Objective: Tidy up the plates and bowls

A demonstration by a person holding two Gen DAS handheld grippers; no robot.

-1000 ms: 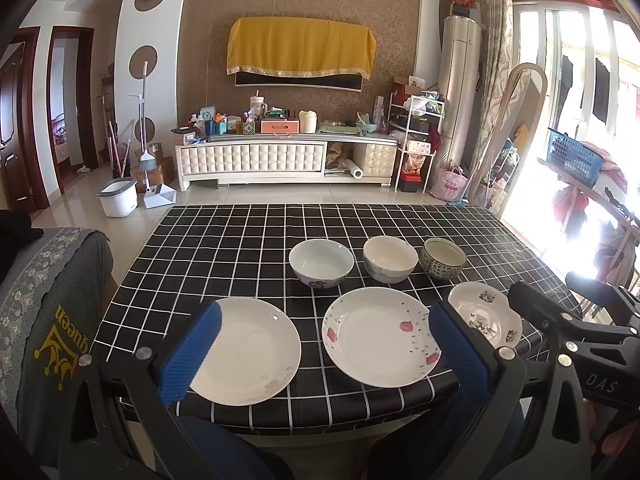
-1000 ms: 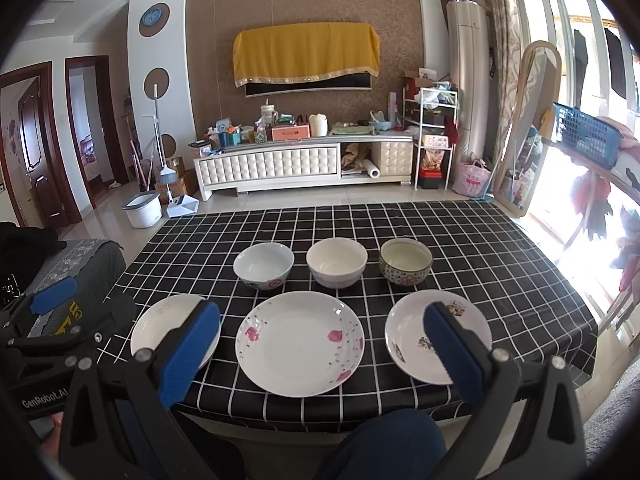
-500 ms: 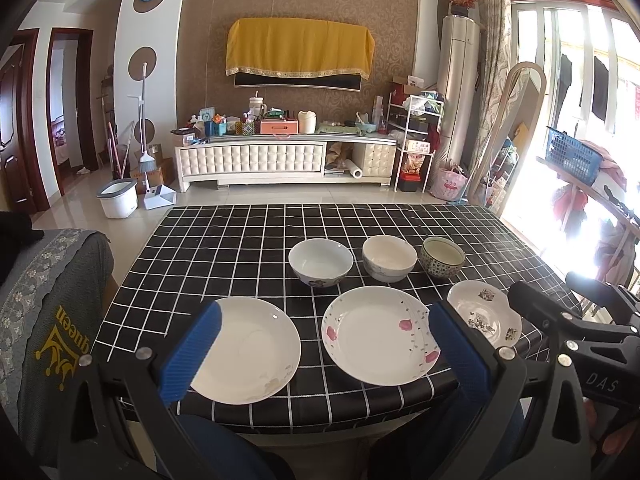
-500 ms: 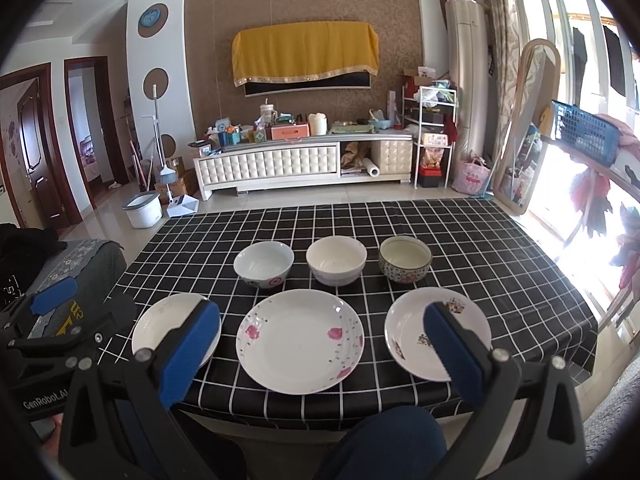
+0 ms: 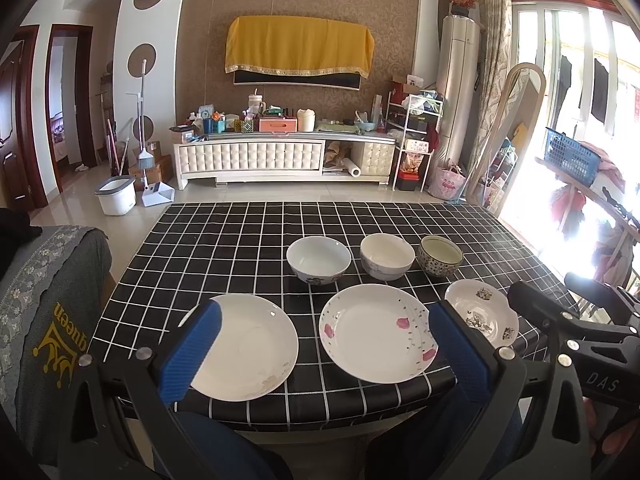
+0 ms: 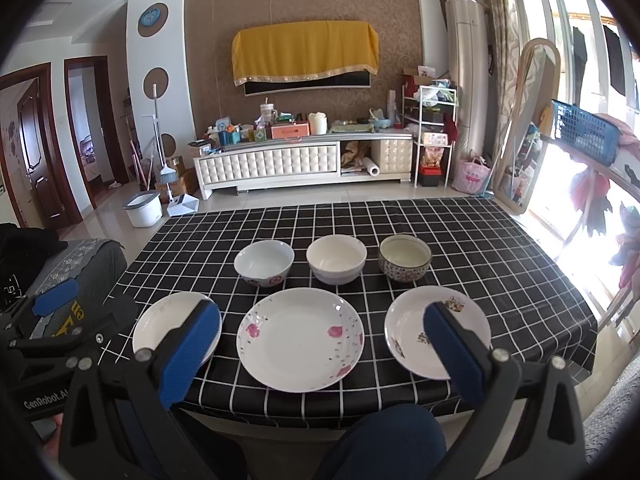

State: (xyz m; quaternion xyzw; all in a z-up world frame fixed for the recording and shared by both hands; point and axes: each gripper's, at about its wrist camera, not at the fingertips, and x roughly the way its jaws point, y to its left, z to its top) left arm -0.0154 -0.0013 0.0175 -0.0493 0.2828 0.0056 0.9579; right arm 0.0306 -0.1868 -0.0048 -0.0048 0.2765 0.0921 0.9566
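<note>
Three plates lie in a row along the near edge of the black checked table (image 5: 224, 240): a plain white plate (image 5: 248, 352), a pink-flowered plate (image 5: 376, 332) and a small scalloped plate (image 5: 480, 312). Behind them stand a white bowl (image 5: 319, 259), a cream bowl (image 5: 387, 255) and a patterned bowl (image 5: 440, 255). My left gripper (image 5: 324, 344) hangs open in front of the near edge, empty. My right gripper (image 6: 320, 344) is also open and empty, with the flowered plate (image 6: 300, 338) between its fingers' sightline; the same bowls (image 6: 264, 262) show beyond.
A grey cushioned chair (image 5: 44, 312) stands left of the table. The person's dark-trousered knees (image 6: 384, 440) sit under the near edge. A white TV cabinet (image 5: 256, 156), a mop bucket (image 5: 115, 195) and a shelf rack (image 5: 416, 148) stand beyond the table's far side.
</note>
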